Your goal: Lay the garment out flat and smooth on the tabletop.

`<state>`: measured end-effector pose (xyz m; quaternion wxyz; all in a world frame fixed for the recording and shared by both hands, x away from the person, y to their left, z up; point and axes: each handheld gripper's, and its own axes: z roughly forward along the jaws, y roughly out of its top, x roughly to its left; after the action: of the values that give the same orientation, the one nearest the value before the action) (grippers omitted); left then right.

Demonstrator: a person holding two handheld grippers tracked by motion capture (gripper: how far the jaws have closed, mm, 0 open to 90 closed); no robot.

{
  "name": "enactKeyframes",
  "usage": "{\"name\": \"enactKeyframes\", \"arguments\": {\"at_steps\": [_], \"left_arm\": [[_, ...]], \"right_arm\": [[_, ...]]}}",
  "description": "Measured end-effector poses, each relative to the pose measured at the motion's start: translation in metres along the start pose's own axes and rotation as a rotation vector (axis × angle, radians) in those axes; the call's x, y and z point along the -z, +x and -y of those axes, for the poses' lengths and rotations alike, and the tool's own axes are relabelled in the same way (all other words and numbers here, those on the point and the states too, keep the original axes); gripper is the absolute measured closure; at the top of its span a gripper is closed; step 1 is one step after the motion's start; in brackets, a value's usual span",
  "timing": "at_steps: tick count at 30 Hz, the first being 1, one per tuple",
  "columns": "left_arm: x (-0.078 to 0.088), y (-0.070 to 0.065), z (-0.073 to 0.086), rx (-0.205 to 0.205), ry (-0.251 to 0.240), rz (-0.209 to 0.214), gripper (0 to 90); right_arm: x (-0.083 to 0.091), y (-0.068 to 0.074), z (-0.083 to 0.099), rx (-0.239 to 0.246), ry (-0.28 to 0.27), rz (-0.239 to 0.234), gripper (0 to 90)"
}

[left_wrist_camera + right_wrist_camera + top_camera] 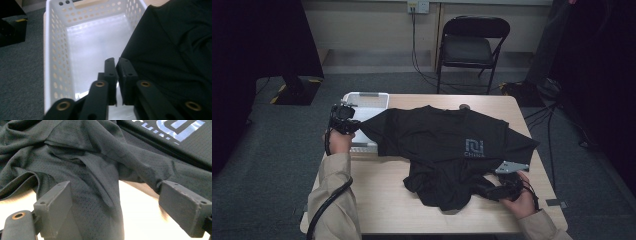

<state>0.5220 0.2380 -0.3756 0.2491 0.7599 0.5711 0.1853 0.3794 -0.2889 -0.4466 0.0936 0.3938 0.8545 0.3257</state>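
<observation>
A black T-shirt (pixel 447 145) with a pale chest logo (pixel 473 148) lies crumpled across the wooden table (pixel 377 185). Its left corner is pulled out over a white perforated basket (pixel 367 100). My left gripper (pixel 354 126) sits at that corner; in the left gripper view the jaws (pixel 117 61) stand almost together, with the taut shirt edge (pixel 160 45) running to their tips above the basket (pixel 56 50). My right gripper (pixel 486 190) rests at the shirt's lower right, open. Its wide-set jaws (pixel 117 205) straddle a fold of fabric (pixel 100 182) without pressing it.
A black folding chair (pixel 469 45) stands beyond the table's far edge, with cables (pixel 422 70) on the carpet. A small dark object (pixel 464 106) lies at the far edge. A black stand base (pixel 294 90) is on the floor at left.
</observation>
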Motion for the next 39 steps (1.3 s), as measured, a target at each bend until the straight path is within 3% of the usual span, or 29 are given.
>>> {"name": "enactKeyframes", "arguments": {"at_steps": [4,6,11,18,24,28,36,39], "left_arm": [[-0.001,-0.006,0.005,0.021,-0.009,0.013,62.2],[0.002,-0.012,0.005,0.006,-0.035,-0.001,40.0],[0.013,-0.033,0.009,-0.019,-0.098,0.093,26.8],[0.023,-0.067,0.023,-0.05,-0.151,0.241,18.7],[0.023,-0.096,0.042,-0.07,-0.194,0.314,16.8],[0.014,-0.114,0.061,-0.079,-0.189,0.383,16.2],[-0.005,-0.14,0.094,-0.152,-0.148,0.436,14.4],[-0.01,-0.144,0.102,-0.179,-0.114,0.415,14.3]], "right_arm": [[0.0,0.0,0.0,0.0,0.0,0.0,10.7],[0.0,0.0,0.0,0.0,0.0,0.0,10.6],[0.0,0.0,0.0,0.001,0.0,0.0,10.6],[0.0,0.0,0.0,0.0,0.001,0.0,10.5],[0.0,0.0,0.0,0.0,0.001,0.0,10.5],[0.0,0.0,0.0,0.0,0.001,0.0,10.5],[0.0,0.0,0.0,0.0,0.001,0.0,10.5],[0.0,0.0,0.0,0.0,0.001,0.0,10.5]]}}
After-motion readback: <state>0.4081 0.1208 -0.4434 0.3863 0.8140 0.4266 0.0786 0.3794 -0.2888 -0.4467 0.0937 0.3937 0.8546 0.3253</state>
